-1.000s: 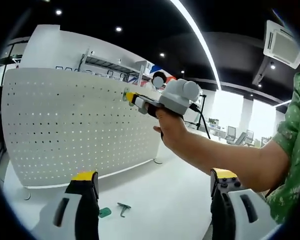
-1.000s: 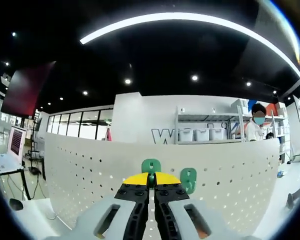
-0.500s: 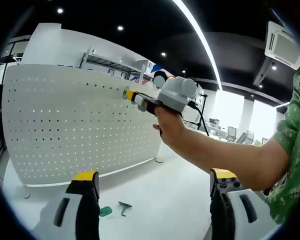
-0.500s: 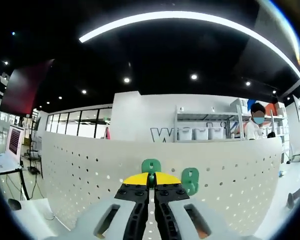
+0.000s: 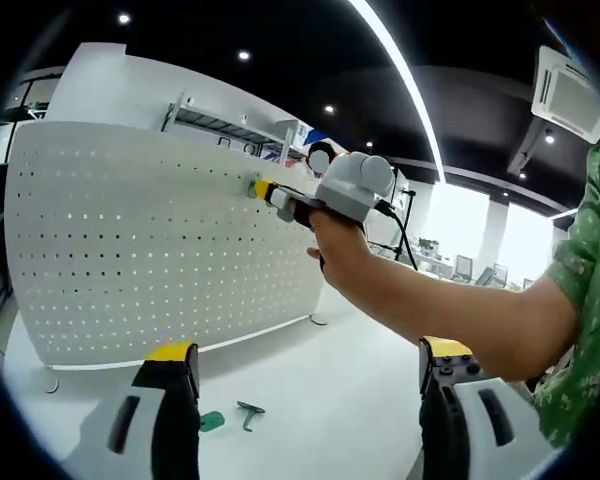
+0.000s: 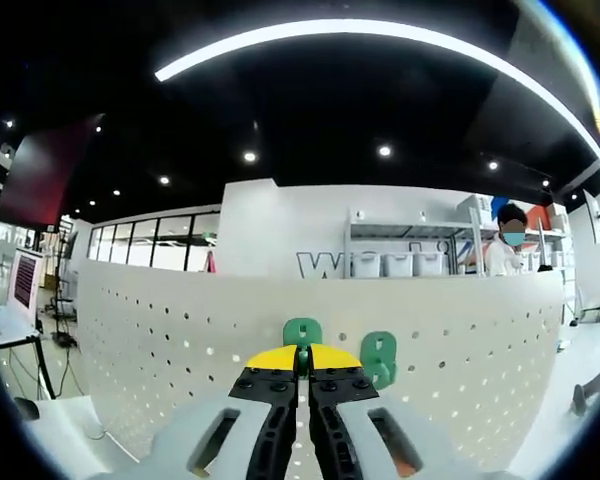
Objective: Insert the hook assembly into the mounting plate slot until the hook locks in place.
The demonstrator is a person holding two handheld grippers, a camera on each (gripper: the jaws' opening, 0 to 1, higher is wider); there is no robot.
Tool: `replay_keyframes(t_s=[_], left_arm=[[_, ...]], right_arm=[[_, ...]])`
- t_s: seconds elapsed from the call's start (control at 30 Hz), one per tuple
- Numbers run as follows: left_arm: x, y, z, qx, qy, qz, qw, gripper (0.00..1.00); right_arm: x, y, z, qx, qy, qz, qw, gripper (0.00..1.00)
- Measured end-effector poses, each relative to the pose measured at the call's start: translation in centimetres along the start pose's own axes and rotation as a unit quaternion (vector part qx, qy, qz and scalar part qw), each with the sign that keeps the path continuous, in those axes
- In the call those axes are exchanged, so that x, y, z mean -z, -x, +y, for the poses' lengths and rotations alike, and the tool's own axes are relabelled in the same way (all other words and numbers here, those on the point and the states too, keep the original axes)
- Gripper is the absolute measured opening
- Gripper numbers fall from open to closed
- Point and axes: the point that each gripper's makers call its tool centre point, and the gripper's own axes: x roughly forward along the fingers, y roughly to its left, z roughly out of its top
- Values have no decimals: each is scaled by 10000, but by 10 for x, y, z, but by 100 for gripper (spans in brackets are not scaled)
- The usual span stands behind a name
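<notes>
Pegboard (image 6: 460, 330) stands just ahead of right gripper (image 6: 302, 362), jaws clenched on a green hook (image 6: 302, 332) for insertion. Left gripper (image 5: 305, 385) hangs released; spare hooks (image 5: 230, 417) lie between its jaws.

Bright ceiling strip light (image 6: 380, 35), sharp centre, fisheye-bent edges.

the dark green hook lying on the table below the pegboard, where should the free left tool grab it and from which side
A judgement: take the hook by its long straight shank, coming down from above. It lies flat on the table, apart from the green piece, and the open left tool can straddle the thin shank. Finer shape is too small to tell.
</notes>
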Motion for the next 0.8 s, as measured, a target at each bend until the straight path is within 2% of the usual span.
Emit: replay_keyframes(t_s=[0.8], left_arm=[[0, 2, 5, -21, 34, -15, 10000, 93]], right_arm=[[4, -5, 1, 38, 55, 58, 10000, 1]])
